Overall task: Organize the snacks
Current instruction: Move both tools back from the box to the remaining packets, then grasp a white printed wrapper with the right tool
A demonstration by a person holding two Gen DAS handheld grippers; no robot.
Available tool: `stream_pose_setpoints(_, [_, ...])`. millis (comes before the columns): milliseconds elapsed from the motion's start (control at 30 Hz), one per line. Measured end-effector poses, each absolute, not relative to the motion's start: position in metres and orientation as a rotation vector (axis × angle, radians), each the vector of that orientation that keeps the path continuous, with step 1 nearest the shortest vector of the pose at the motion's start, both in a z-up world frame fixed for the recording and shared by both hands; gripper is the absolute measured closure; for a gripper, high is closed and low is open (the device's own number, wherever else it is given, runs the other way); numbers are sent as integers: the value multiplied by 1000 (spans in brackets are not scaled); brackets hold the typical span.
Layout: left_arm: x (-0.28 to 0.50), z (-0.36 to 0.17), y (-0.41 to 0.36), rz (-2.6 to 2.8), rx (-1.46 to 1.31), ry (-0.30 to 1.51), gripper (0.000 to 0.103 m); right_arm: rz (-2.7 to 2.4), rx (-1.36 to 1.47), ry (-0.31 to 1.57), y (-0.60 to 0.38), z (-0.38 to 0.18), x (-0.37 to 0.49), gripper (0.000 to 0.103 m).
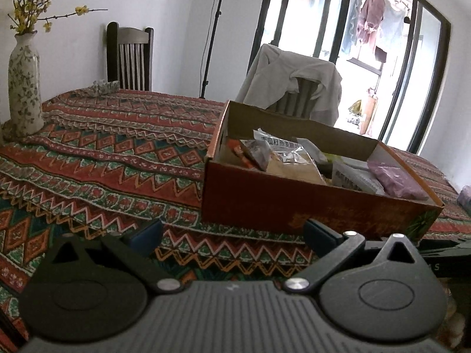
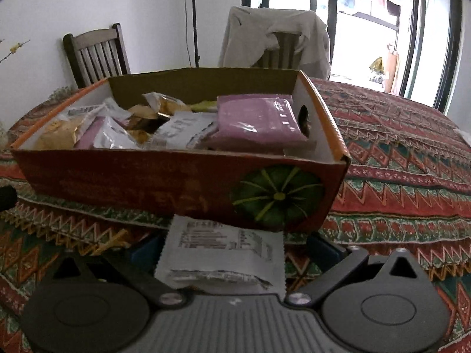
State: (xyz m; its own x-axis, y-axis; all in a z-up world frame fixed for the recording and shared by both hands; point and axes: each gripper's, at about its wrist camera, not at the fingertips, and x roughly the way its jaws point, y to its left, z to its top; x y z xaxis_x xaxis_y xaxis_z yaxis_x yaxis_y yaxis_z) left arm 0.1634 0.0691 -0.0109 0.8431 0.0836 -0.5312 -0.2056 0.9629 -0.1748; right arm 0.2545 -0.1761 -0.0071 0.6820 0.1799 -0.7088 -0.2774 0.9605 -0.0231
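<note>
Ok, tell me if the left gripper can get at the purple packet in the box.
Probably yes: left gripper is open and empty, the box has no lid, and the purple packet lies on top, though the near wall means going over.

Dim interior, blown-out window [image 1: 368, 58] backlight, fisheye edge warp, soft focus.

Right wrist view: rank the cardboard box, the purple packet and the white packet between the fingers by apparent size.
1. cardboard box, largest by far.
2-3. white packet and purple packet look alike; the white one is nearer the camera, so unranked.
</note>
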Motion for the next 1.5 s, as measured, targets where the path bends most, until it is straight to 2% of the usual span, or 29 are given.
stream_pose_setpoints(133, [164,-12,69,156,-232,555,0,257,-132,763,-176,-9,252,0])
stream_pose_setpoints(167, [164,-12,69,156,-234,556,0,262,-131,754,-176,-9,251,3])
stream_pose_setpoints(200, [165,-12,70,158,-236,558,0,267,-132,744,-177,-8,250,7])
stream_pose_setpoints(267, [165,-13,70,156,-242,564,0,279,-138,735,-177,-5,246,22])
stream_pose_setpoints(400, [166,-13,72,159,-247,571,0,285,-127,728,-179,-1,244,37])
stream_pose_setpoints(433, [166,-13,72,159,-249,571,0,284,-121,724,-181,0,243,49])
stream_pose_setpoints(567, [166,-14,71,163,-246,572,0,292,-106,722,-187,3,241,60])
stream_pose_setpoints(1000, [170,-16,70,185,-238,590,0,271,-30,553,-237,36,208,62])
stream_pose_setpoints(1500, [180,-12,-2,50,-115,687,0,249,56,544,-279,17,203,62])
